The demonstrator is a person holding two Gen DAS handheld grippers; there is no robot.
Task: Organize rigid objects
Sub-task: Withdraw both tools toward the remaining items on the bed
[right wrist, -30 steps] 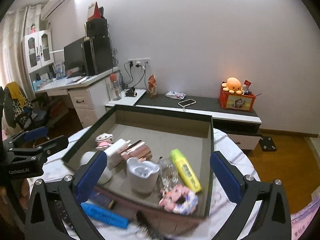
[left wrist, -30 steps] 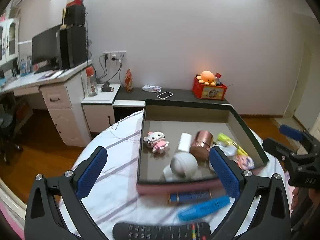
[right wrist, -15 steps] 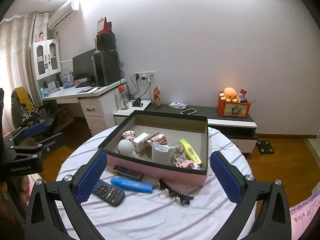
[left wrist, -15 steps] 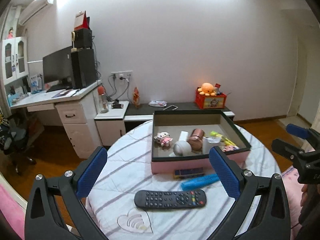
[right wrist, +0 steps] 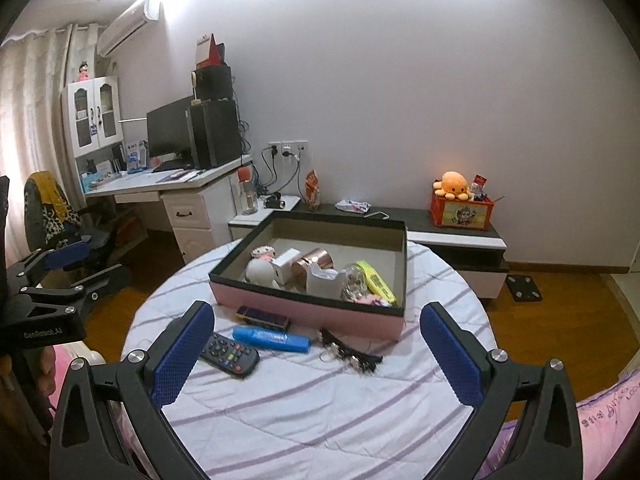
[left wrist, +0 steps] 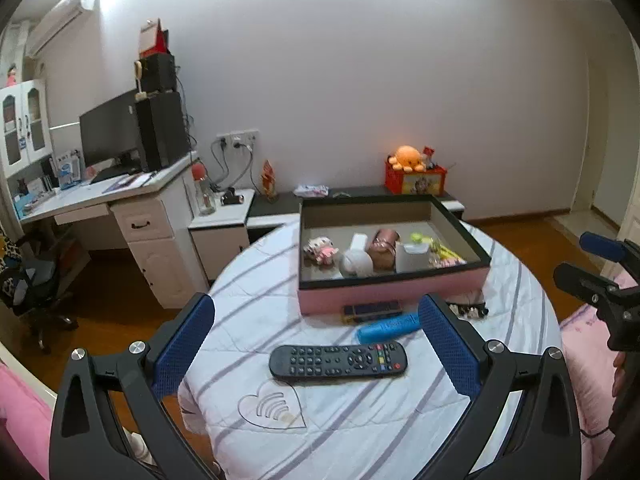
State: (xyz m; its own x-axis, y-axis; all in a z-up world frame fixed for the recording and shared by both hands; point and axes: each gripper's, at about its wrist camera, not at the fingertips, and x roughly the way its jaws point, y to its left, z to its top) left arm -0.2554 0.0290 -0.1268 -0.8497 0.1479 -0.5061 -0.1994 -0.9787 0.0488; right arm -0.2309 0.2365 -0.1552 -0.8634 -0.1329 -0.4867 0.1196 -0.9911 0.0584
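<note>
Pink box (right wrist: pixel 304 312) holds white sphere (right wrist: pixel 260 271), copper cylinder (right wrist: pixel 316 259), yellow highlighter (right wrist: pixel 376 282)

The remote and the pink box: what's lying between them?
In the left wrist view, a blue marker and a small dark case lie between the remote and the pink box.

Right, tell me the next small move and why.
Probably lower the open left gripper onto the remote: it lies loose on the table outside the box, directly between the gripper's fingers, and both grippers hold nothing.
</note>
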